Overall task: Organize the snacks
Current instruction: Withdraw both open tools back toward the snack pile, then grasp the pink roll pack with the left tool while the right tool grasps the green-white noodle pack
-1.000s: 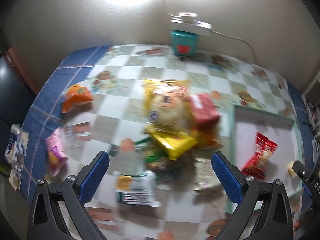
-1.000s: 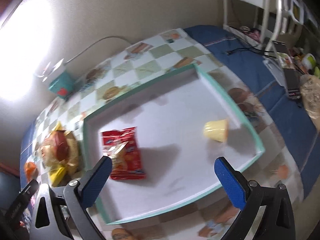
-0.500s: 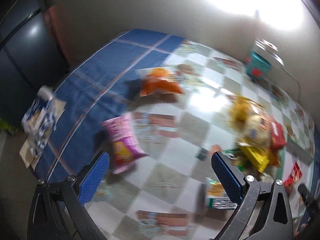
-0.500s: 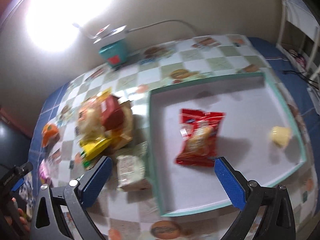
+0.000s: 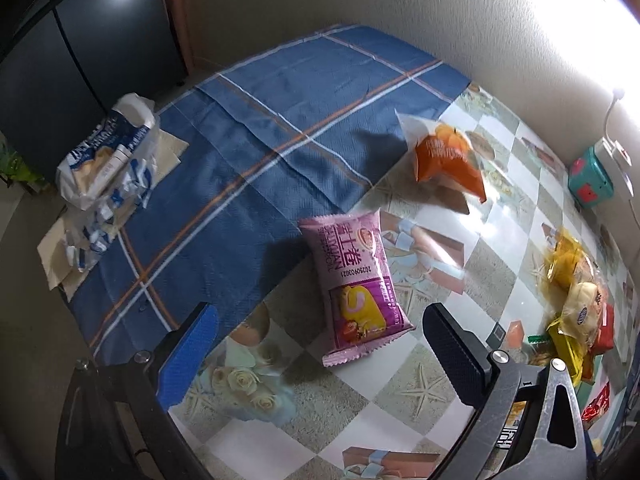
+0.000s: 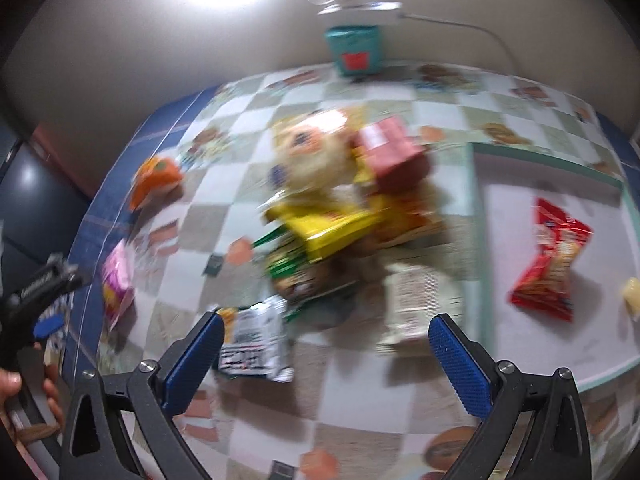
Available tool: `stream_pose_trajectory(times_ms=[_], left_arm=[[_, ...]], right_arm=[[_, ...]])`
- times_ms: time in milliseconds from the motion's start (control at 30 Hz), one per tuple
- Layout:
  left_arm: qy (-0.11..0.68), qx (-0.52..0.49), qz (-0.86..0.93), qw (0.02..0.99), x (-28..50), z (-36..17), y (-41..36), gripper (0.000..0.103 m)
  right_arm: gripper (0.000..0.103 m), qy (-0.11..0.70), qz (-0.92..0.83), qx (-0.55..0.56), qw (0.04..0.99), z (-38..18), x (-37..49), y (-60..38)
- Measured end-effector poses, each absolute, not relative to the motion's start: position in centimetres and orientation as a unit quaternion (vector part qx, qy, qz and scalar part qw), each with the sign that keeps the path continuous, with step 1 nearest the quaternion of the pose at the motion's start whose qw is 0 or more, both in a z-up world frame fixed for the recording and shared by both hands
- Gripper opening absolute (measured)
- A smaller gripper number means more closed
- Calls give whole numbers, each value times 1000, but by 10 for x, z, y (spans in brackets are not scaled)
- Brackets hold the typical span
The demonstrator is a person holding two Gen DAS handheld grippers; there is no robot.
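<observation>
Since your left gripper [image 5: 320,354] gapes empty, note the pink snack packet [image 5: 354,286] lies centre frame between its fingers, long axis running away from you. Your right gripper [image 6: 326,354], also spread empty, sits farther off.

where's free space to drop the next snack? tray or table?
Tray: mostly bare, only the red packet and a pale yellow piece at the right edge. Also free: blue cloth left of the pink packet. Crowded: the snack pile hard against the tray's left rim.

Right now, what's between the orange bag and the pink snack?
Nothing: in the left wrist view, only bare patterned tablecloth lies between the orange bag and pink snack.
</observation>
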State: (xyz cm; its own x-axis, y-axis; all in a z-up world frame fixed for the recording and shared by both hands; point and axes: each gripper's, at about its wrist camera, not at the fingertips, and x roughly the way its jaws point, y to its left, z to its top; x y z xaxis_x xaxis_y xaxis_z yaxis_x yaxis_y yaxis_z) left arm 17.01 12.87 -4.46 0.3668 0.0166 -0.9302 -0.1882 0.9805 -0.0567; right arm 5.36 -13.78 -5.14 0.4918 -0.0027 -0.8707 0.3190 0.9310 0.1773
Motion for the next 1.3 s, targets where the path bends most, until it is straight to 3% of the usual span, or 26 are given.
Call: stream_pose_trajectory(times_ms=[500,767,867,900,1000,1133,1300], left_arm=[[575,-84,61,812,199,-78,130,102],[565,-60,64,820,208,-83,116,101],[565,-56,66,821,208,-85,116,90],[567,-55,65,820,208,-87,116,81],[573,-61,68,814,206,-92,116,76],[579,-65,74,809,204,-97,119,52],[576,-84,72,810,200,-96,125,48]], right_arm=[[103,547,-42,78,833,-92,80,-68],[86,562,-45,51,825,-103,85,-58],[77,561,-46,49,825,-102,85,-59],[75,561,-46,49,825,-101,85,-59],[74,562,-44,55,824,-101,83,-61],[71,563,-42,55,823,-99,84,-60],[69,565,-41,62,822,-97,82,-62]])
